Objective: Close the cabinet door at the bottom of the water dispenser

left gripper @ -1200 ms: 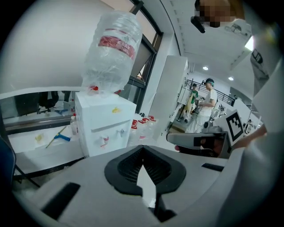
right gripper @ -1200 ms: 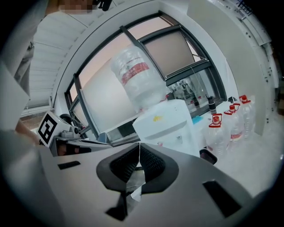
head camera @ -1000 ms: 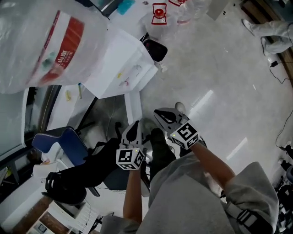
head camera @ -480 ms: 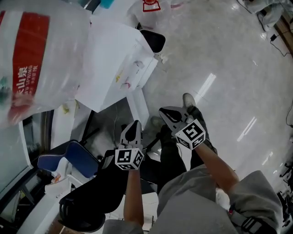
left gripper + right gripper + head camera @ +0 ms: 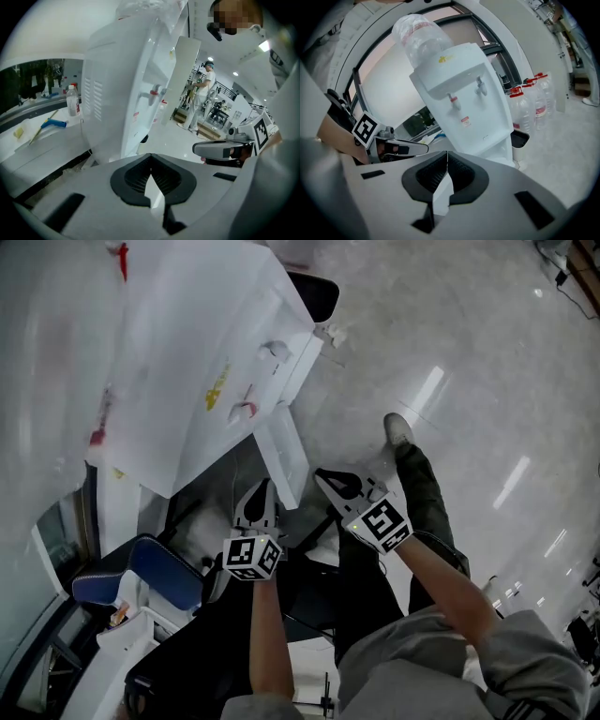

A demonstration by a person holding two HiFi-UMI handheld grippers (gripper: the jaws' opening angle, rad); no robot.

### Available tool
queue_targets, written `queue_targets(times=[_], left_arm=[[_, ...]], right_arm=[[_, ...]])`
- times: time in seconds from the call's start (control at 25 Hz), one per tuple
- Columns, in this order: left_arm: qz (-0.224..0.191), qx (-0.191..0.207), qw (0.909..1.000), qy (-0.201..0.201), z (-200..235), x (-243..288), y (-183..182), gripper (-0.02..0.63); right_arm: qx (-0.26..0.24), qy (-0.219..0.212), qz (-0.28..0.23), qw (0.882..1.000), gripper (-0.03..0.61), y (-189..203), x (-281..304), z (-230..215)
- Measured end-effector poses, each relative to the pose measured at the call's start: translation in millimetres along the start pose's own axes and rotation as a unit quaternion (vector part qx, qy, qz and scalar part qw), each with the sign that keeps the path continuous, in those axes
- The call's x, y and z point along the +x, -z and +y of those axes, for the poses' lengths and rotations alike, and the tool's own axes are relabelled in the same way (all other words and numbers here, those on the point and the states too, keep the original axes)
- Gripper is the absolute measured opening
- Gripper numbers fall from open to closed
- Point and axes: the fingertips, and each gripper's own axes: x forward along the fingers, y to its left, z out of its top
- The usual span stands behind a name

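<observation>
Two claws in the pictures, neither on the task's thing. Left claw [image 5: 261, 493], lower centre of the head view: pressed together, pinching nothing, plain in the left gripper view. Right claw [image 5: 328, 480], just to its right: likewise pressed together and empty, plain in the right gripper view.

Nothing done of the closing so far, judging by the cabinet door [image 5: 283, 454]. A narrow white panel, swung out from the foot of the water dispenser [image 5: 206, 352] and jutting toward the middle of the head view, between the dispenser body at upper left and the claws below. Seen nearly edge-on at upper centre of the left gripper view, standing well off the cabinet front. Near the left claw at its free end, with no contact visible; in the left gripper view, beyond the tips and apart from them. Beside the right claw too, again with a gap, over pale glossy floor [image 5: 450, 362].

All of the work left, then, by the look of it: bringing a closed claw against the door's outer face, then pushing it round on its hinge until flush with the dispenser front. Probably a light push only.
</observation>
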Motion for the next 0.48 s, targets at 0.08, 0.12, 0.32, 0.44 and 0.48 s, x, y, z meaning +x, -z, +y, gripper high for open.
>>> queue_targets(times=[0.08, 0.12, 0.32, 0.44, 0.48], left_arm=[[0.007, -0.004, 1.0000, 0.003, 13, 11, 15, 0.008], [0.009, -0.006, 0.9999, 0.006, 17, 16, 22, 0.008], [0.019, -0.001, 0.9996, 0.019, 34, 38, 47, 0.008], [0.029, 0.001, 0.9992, 0.029, 43, 46, 61, 0.008], [0.034, 0.001, 0.9989, 0.032, 46, 48, 66, 0.008]], right_arm=[[0.007, 0.006, 0.002, 1.000, 0.012, 19, 11, -4], [0.010, 0.009, 0.003, 1.000, 0.012, 27, 16, -7], [0.007, 0.019, 0.003, 1.000, 0.012, 57, 35, -19], [0.007, 0.025, 0.001, 1.000, 0.012, 70, 42, -24], [0.008, 0.027, 0.000, 1.000, 0.011, 73, 44, -25]])
